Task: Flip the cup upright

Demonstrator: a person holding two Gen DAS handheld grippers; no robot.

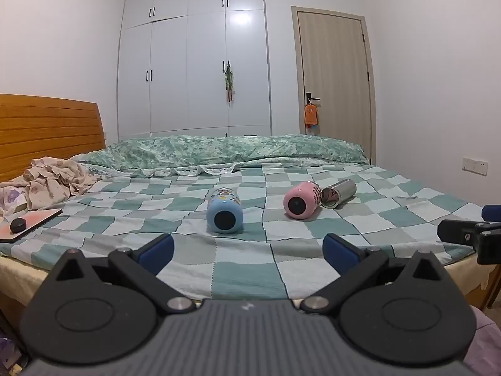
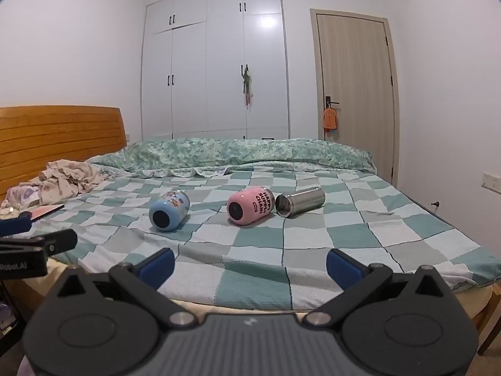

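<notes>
Three cups lie on their sides on the checked bedspread: a blue cup (image 1: 224,211) (image 2: 169,210) with a cartoon print, a pink cup (image 1: 301,200) (image 2: 250,207) with black lettering, and a steel cup (image 1: 339,193) (image 2: 300,202) touching the pink one. The blue and pink cups turn their round ends toward me; the steel cup's mouth faces the pink cup. My left gripper (image 1: 249,252) is open and empty at the bed's near edge, short of the blue cup. My right gripper (image 2: 250,266) is open and empty, short of the pink cup.
The bed (image 1: 219,269) has a wooden headboard (image 1: 47,131) at left, crumpled clothes (image 1: 53,181), a flat pad with a black puck (image 1: 18,225), and a rolled green quilt (image 1: 238,150) at the far side. A white wardrobe (image 1: 194,62) and a door (image 1: 335,72) stand behind.
</notes>
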